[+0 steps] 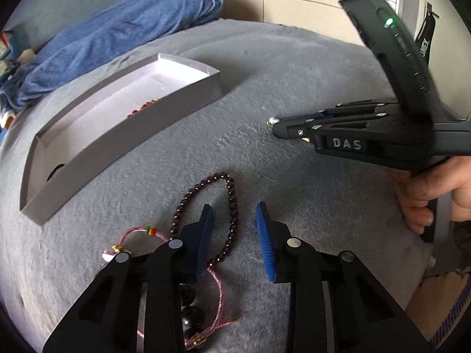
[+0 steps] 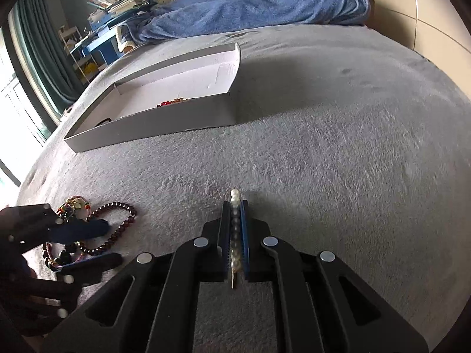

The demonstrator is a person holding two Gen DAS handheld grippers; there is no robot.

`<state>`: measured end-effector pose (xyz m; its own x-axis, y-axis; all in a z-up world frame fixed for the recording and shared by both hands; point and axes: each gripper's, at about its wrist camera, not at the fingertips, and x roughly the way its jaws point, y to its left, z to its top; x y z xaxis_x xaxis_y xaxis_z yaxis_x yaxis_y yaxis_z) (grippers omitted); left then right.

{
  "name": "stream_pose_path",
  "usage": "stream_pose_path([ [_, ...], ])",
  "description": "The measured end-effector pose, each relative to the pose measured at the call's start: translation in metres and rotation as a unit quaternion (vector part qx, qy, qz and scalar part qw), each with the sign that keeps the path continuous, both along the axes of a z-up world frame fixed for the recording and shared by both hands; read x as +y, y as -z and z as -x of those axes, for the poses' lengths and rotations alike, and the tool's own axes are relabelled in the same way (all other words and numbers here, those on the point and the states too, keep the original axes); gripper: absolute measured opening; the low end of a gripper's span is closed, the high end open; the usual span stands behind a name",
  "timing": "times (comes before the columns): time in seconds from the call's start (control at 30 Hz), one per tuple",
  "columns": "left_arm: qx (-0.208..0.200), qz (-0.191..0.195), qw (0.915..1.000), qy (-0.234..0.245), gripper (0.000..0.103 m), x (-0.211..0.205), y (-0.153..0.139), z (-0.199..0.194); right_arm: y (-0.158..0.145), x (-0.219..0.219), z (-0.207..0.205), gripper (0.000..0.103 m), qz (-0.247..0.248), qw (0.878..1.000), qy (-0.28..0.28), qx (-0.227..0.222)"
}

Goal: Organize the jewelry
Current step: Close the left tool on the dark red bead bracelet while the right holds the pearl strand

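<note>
A box (image 2: 164, 120) is being carried by the bed (image 2: 323, 147), with a blanket (image 2: 265, 3) lying behind it. Nearer, a beaded bracelet (image 1: 232, 206) is being overlapped by a cord bracelet (image 1: 219, 294) to its left.

The right gripper (image 1: 275, 122) bears "DAS" in pale raised letters on its black body. Behind it, a black strap (image 1: 427, 39) shows the partial letters "MEX".
</note>
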<state>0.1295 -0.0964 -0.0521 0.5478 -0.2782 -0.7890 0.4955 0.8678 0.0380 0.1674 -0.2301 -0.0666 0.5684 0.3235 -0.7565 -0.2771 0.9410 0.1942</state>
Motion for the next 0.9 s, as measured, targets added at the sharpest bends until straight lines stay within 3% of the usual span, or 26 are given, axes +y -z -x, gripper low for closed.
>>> stream_pose_path([
  [0.27, 0.019, 0.012, 0.9997, -0.011, 0.033, 0.003, 0.005, -0.011, 0.001, 0.006, 0.002, 0.007, 0.018, 1.000, 0.001, 0.000],
  [0.5, -0.001, -0.004, 0.9999, -0.010, 0.032, -0.003, 0.006, -0.004, 0.000, 0.015, 0.004, 0.007, 0.058, 0.998, -0.001, -0.013],
  [0.57, 0.000, 0.001, 0.9999, -0.010, 0.029, -0.001, 0.006, -0.004, 0.000, 0.017, 0.004, 0.006, 0.064, 0.998, -0.001, -0.016],
  [0.73, -0.010, -0.002, 0.9999, -0.011, 0.010, -0.001, 0.004, 0.001, 0.000, 0.017, 0.005, 0.006, 0.064, 0.998, -0.002, -0.020],
  [0.9, -0.017, 0.002, 0.9998, -0.012, 0.006, 0.001, 0.001, 0.002, -0.001, 0.014, 0.007, 0.006, 0.055, 0.998, -0.002, -0.022],
])
